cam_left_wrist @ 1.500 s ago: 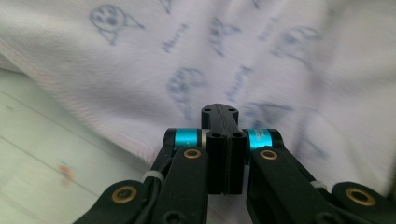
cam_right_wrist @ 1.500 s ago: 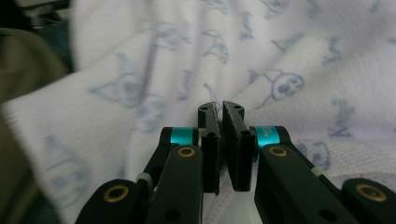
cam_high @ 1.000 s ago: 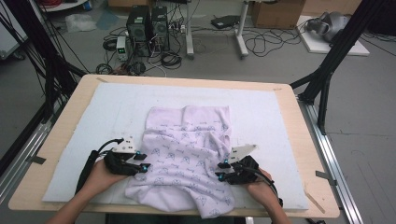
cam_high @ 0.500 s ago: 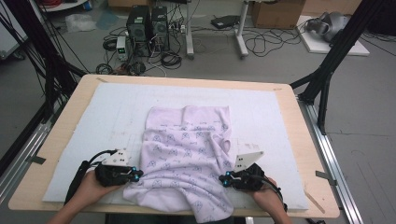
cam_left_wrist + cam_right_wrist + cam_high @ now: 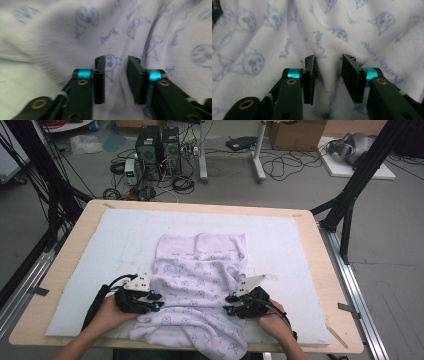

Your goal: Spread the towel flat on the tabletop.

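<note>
Working both sides of the printed cloth (image 5: 200, 290) bunched on the worktop's (image 5: 320, 270) near half, left gripper (image 5: 156, 301) and right gripper (image 5: 229, 303) just reopening, fabric loose between jaws, probably needing a fresh pinch before pulling.

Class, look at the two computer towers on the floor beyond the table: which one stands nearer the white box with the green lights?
The left tower; the white box sits beside it, with the right tower farther off.

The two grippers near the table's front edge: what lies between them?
In the high view, only the pale lilac printed cloth spans the stretch between the left gripper and the right gripper. It lies rumpled on the white mat.
</note>
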A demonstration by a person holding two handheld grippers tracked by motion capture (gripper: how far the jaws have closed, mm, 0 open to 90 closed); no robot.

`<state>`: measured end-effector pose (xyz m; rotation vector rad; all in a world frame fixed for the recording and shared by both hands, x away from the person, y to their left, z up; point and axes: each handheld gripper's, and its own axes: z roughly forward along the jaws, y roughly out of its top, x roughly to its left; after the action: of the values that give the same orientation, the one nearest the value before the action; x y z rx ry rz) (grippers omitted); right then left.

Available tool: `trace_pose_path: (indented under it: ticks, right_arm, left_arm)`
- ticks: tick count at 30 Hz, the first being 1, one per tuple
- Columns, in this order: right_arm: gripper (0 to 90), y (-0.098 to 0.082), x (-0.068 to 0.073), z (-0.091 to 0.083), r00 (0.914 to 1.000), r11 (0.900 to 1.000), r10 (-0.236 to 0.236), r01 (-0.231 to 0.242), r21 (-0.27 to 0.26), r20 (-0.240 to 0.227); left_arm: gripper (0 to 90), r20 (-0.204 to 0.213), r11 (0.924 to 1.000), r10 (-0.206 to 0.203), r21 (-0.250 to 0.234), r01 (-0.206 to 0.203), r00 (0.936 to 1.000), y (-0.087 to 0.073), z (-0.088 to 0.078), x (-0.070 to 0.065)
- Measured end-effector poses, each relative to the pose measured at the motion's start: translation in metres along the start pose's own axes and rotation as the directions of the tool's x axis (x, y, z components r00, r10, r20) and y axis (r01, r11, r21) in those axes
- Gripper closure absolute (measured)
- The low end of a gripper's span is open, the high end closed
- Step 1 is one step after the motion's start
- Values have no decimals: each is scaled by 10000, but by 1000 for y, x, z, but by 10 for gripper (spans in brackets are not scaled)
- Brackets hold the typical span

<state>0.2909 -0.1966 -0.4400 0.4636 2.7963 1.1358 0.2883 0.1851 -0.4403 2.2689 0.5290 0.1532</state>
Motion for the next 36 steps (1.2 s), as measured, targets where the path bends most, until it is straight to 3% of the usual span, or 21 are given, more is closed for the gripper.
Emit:
trace_pose_path:
  ticks: [2, 4, 9, 13, 18, 21, 23, 28, 30, 31, 34, 36]
  right_arm:
    - [780, 0, 0, 1, 9998, 10000, 19, -20, -31, -180]
    - [847, 0, 1, 2, 9995, 9999, -49, 45, -119, -321]
    - [860, -1, 6, -1, 9981, 10000, -63, 58, -81, -610]
    - [860, -2, 18, -5, 9964, 9995, -184, 163, -262, -827]
    - [852, -3, 37, -12, 9892, 9969, -599, 525, -582, -1340]
    - [756, 1, 37, -24, 9947, 9926, -672, 587, -1059, -784]
    - [678, 4, 28, -27, 9991, 9945, -390, 372, -979, -165]
    - [644, 1, 9, -16, 9999, 9990, 40, -34, -453, 144]
    - [676, -1, 7, -8, 9999, 9999, 111, -109, -116, 130]
    - [709, -2, 7, -5, 9999, 10000, 66, -66, 40, 92]
    - [850, -4, 8, -3, 9999, 9999, 54, -56, -93, -145]
    - [875, -5, 10, -4, 9996, 10000, 1, -3, -69, -272]
  left_arm:
    - [823, 114, 10000, -81, -18, 82, 9999, -1, -2, 1]
    - [849, 44, 9999, 96, 123, -96, 9999, -1, -4, -3]
    - [856, 279, 9998, 10, 182, -15, 9996, -8, -12, -12]
    - [860, 616, 9993, 179, 306, -198, 9979, -15, -22, -27]
    - [852, 774, 9989, 467, 11, -469, 9959, -16, -37, -46]
    - [780, 356, 9983, 437, -412, -422, 9984, -7, -41, -38]
    - [697, 25, 9981, 217, -572, -215, 9998, -2, -38, -27]
    - [625, -284, 9998, -105, -157, 101, 9995, 2, -16, -5]
    - [651, -146, 9998, -96, 182, 99, 9998, 0, -6, -3]
    - [709, -203, 9999, 22, 103, -20, 9998, -2, -4, -4]
    - [869, -45, 9998, 140, 162, -139, 9999, -3, -6, -8]
    - [880, 6, 9995, 204, 229, -204, 9998, -5, -9, -11]
